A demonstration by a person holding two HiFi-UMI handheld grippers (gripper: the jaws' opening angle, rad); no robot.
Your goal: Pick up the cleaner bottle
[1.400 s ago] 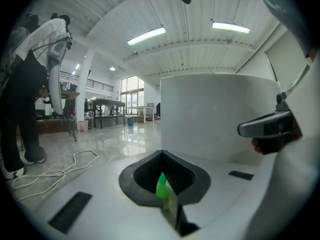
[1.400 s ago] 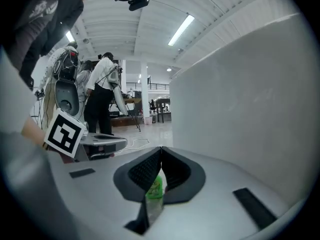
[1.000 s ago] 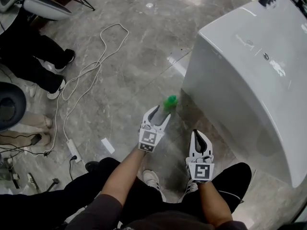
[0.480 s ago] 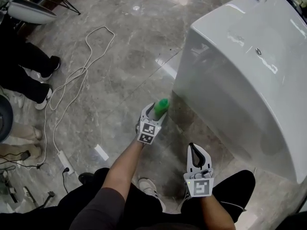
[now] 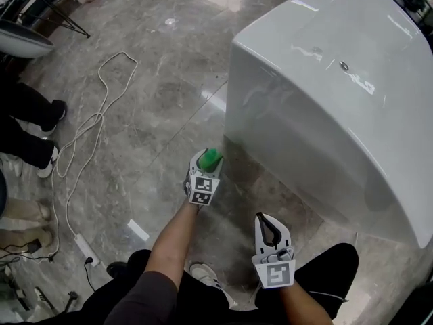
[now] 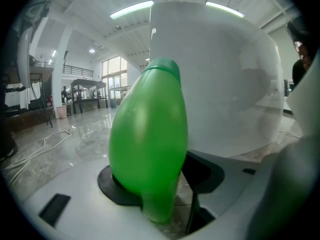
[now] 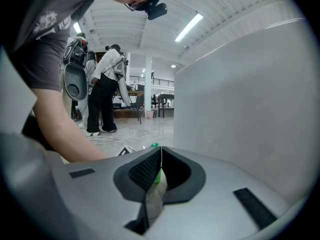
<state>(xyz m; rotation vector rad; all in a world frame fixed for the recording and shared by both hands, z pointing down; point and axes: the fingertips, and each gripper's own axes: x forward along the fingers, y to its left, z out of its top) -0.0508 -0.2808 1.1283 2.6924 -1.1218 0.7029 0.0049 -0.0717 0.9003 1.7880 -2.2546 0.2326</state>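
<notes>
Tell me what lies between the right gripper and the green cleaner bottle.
Only bare grey floor, as the head view shows. The right gripper is shut and empty; the bottle stands between the closing jaws of the left gripper.

Grey sleeve (image 5: 144,300), black trousers (image 5: 330,266)

White tub (image 5: 325,80), looped cable (image 5: 95,124), marble floor (image 5: 155,66)

Left gripper (image 5: 207,164) forward, jaws closing round the cleaner bottle (image 5: 210,156); right gripper (image 5: 264,219) back, jaws together.
</notes>
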